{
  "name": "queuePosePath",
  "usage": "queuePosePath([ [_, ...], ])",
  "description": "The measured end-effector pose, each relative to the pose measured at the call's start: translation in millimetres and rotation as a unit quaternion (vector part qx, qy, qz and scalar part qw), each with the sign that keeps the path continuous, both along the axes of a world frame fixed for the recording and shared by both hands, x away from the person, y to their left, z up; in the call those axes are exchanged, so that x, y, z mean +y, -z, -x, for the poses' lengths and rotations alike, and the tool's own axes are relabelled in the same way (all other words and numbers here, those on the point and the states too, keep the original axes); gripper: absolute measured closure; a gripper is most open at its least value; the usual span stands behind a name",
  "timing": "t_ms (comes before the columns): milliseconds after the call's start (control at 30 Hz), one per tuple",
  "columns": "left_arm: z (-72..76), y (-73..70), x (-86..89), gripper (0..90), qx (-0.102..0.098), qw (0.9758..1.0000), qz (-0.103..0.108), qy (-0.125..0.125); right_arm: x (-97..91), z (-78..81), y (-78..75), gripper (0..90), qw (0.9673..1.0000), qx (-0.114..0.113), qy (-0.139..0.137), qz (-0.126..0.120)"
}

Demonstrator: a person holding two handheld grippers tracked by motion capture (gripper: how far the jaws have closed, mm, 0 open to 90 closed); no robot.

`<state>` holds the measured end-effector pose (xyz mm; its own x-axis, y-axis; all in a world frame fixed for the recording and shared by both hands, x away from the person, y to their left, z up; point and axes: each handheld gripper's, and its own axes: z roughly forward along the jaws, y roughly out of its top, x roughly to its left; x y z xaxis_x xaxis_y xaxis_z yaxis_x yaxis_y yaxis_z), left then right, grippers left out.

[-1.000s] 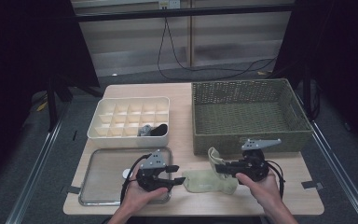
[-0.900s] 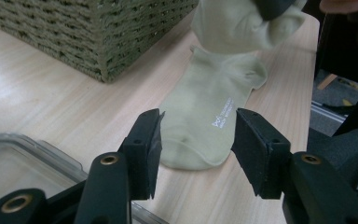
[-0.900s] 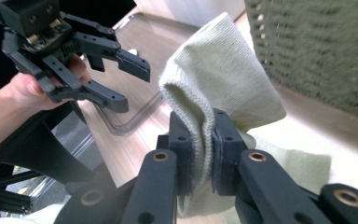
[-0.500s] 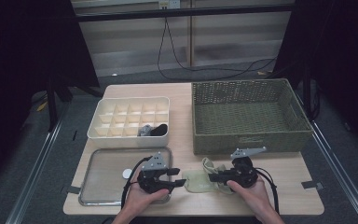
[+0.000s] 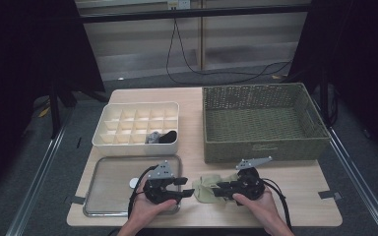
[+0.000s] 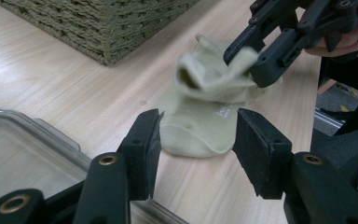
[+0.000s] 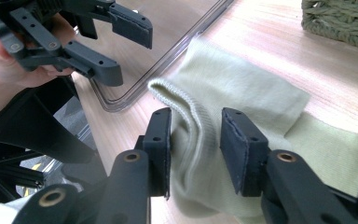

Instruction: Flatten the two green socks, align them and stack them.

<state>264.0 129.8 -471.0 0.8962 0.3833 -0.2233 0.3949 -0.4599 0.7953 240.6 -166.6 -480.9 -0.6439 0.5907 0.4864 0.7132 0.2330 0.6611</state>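
A dim room, cables trailing down the back wall, and the action sits on a pale wooden table [image 5: 295, 206] under the high camera: a clear tray [image 5: 109, 183] at the person's near left, a cream divided box [image 5: 137, 129] behind it with a dark item in one front compartment, and a woven green basket [image 5: 262, 123] standing empty on the right. Between the two hands, just in front of the basket, lies the pale green sock [image 5: 207, 189], and that is where everything is happening. The right gripper [image 7: 195, 142] has its jaws straddling the ribbed cuff end, and they have just been opening, so the cloth sits between the pads with a gap showing on at least one side; I read that as let go rather than pinched. The left gripper [image 6: 196, 140] waits with its jaws parted, the sock's rounded end lying on the table just beyond them, not between the pads. As for progress, it looks like the middle of folding: one end is doubled up over the body in a loose hump, nothing is tidy yet, and the sock has reached neither box nor basket. Its long axis runs across the table from hand to hand, the cuff toward the right gripper and the closed end toward the left
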Motion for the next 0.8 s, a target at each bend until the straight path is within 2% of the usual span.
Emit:
queuePosePath([
  [100, -0.5, 0.2, 1.6, 50.7, 0.002, 1.0, 0.0, -0.003, -2.2, 2.1, -3.3, 60.9, 0.9999, -0.01, -0.002, -0.004],
  [200, -0.9, 0.0, 2.5, 50.8, 0.001, 1.0, 0.0, -0.005, -3.7, 4.8, -6.2, 63.3, 0.9999, -0.016, -0.003, 0.0],
  [433, -0.7, 0.6, 2.7, 50.9, 0.004, 1.0, 0.0, -0.003, 10.3, 9.2, 0.4, 69.1, 0.9984, -0.022, -0.039, 0.033],
  [500, -0.7, 0.6, 2.8, 50.9, 0.004, 1.0, -0.001, -0.003, 14.1, 8.8, 1.6, 68.7, 0.9981, -0.021, -0.047, 0.034],
  [633, -0.8, 0.7, 3.1, 51.5, 0.006, 1.0, 0.001, -0.002, 20.5, 6.4, 5.9, 66.4, 0.997, -0.023, -0.056, 0.048],
  [733, -0.8, 0.7, 3.0, 51.8, 0.006, 1.0, 0.001, -0.001, 24.5, 5.7, 11.8, 66.5, 0.9956, -0.022, -0.06, 0.069],
  [800, -0.7, 0.9, 2.5, 51.8, 0.006, 1.0, 0.001, 0.0, 26.6, 6.0, 16.2, 69.4, 0.995, -0.021, -0.063, 0.075],
])
